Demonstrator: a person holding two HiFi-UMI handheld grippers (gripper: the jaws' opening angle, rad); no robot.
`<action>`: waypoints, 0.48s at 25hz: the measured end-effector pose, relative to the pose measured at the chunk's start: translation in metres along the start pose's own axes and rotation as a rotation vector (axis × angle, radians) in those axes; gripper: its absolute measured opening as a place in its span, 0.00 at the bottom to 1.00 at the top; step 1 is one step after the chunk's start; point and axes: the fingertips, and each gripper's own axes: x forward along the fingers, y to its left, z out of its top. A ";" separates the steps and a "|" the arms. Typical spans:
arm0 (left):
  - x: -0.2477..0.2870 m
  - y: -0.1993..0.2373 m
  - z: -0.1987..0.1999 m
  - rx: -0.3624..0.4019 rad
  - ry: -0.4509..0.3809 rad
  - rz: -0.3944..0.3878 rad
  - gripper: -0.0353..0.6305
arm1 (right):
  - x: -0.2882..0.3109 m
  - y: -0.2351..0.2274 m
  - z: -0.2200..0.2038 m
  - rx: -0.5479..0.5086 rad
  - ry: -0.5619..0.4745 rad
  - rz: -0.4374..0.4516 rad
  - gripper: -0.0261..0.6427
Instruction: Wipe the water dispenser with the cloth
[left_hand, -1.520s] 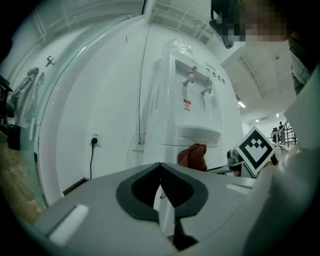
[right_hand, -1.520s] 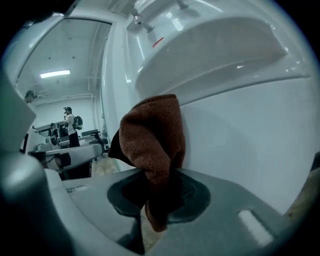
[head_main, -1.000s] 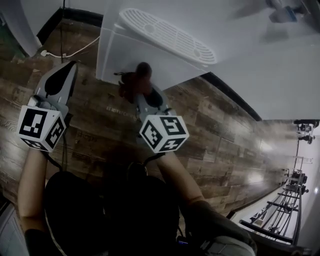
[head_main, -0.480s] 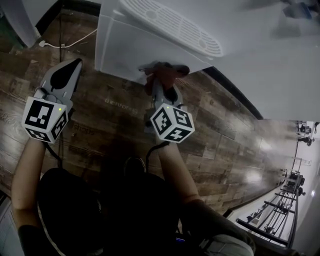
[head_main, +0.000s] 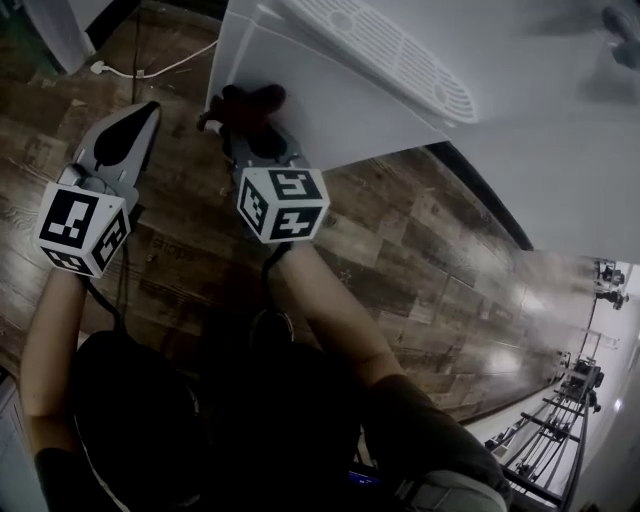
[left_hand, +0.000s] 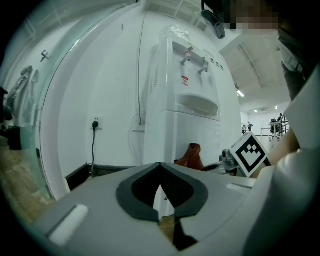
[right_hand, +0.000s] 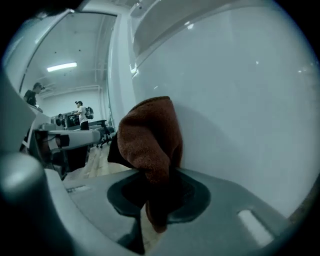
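Left gripper (head_main: 147, 110) hangs over the wood floor (head_main: 430, 260), left of the water dispenser (head_main: 330, 105) and apart from it, jaws pressed together at the tips with nothing between them (its own view shows only floor through the small gap behind the tips). White cable (head_main: 150, 72) lies on the floor beyond it, near the dispenser's base. Right gripper (head_main: 252, 130) is clamped on the reddish-brown cloth (head_main: 243, 100), which bunches up out of the jaws and presses against the dispenser's white lower front panel, close to the panel's left edge in the head view. Slotted drip tray (head_main: 400, 55) sits above and right of the cloth. The person's forearms run back from both marker cubes.
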 end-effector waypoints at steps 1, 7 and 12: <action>0.000 0.002 -0.003 -0.011 0.009 0.006 0.08 | 0.010 0.008 -0.005 -0.022 0.017 0.020 0.13; 0.006 0.000 -0.017 -0.042 0.038 0.000 0.08 | -0.008 0.011 -0.034 -0.097 0.042 0.051 0.13; 0.014 -0.006 -0.023 -0.071 0.029 -0.028 0.08 | -0.100 -0.080 -0.070 -0.042 0.050 -0.173 0.13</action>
